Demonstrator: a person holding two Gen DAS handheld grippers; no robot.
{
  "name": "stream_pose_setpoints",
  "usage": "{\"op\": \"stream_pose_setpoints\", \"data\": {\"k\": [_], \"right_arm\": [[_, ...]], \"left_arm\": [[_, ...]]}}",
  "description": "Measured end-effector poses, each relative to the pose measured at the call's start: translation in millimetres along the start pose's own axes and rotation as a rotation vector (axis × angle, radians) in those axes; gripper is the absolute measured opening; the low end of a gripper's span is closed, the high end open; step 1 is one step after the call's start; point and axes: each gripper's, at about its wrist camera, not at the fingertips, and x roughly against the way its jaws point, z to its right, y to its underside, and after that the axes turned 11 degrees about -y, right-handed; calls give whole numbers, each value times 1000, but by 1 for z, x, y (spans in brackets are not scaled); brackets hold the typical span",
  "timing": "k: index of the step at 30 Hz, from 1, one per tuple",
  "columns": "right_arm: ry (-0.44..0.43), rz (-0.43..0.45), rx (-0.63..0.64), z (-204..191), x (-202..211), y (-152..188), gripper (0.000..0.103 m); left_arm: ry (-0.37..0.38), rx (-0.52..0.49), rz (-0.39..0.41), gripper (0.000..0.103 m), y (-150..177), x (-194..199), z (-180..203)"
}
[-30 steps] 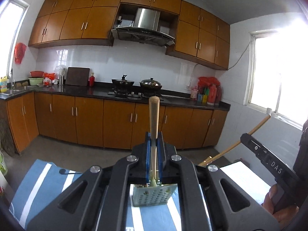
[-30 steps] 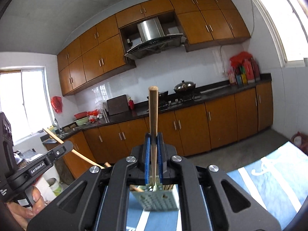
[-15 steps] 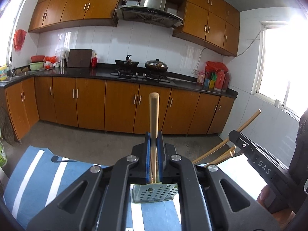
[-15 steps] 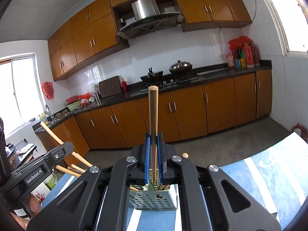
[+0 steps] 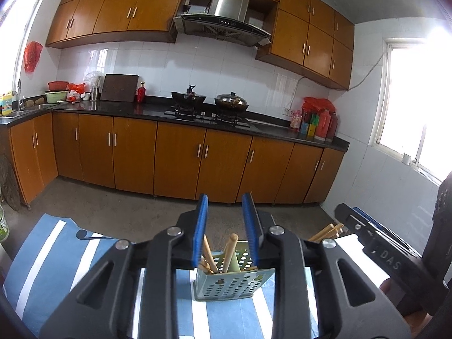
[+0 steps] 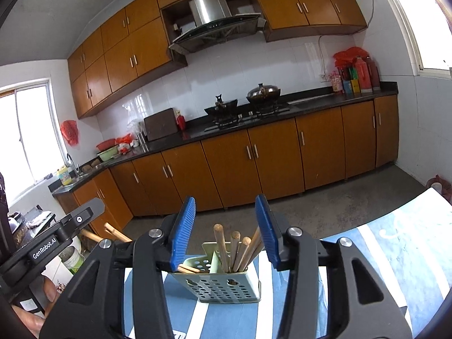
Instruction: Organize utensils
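Note:
A pale green perforated utensil holder (image 5: 234, 282) (image 6: 220, 285) stands on a blue-and-white striped cloth (image 5: 50, 254) (image 6: 395, 243). Several wooden chopsticks (image 6: 234, 251) stand in it; a few show in the left wrist view (image 5: 228, 251). My left gripper (image 5: 225, 228) is open and empty, just above the holder. My right gripper (image 6: 225, 231) is open and empty, also just above the holder. Each gripper's black body shows at the edge of the other's view, the right one (image 5: 381, 248) and the left one (image 6: 56, 234).
Brown kitchen cabinets (image 5: 180, 158) and a dark counter with a stove and pots (image 5: 209, 104) run along the far wall. A white bucket (image 6: 72, 257) stands on the floor at the left. Windows (image 5: 418, 99) light the right side.
Both grippers were shut on a wooden chopstick each; both have opened and the chopsticks now stand in the holder. Both grippers came down closer to the holder.

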Motion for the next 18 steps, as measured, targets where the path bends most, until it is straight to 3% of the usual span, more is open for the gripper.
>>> {"op": "stream_pose_setpoints", "data": {"k": [3, 10, 18], "right_arm": [[3, 15, 8, -2, 14, -1, 58], [-9, 30, 7, -5, 60, 16, 68], [34, 81, 152, -41, 110, 53, 101]], "left_arm": [[-1, 20, 13, 37, -2, 15, -10], [-40, 15, 25, 49, 18, 62, -43], [-77, -74, 56, 93, 72, 123, -64]]}}
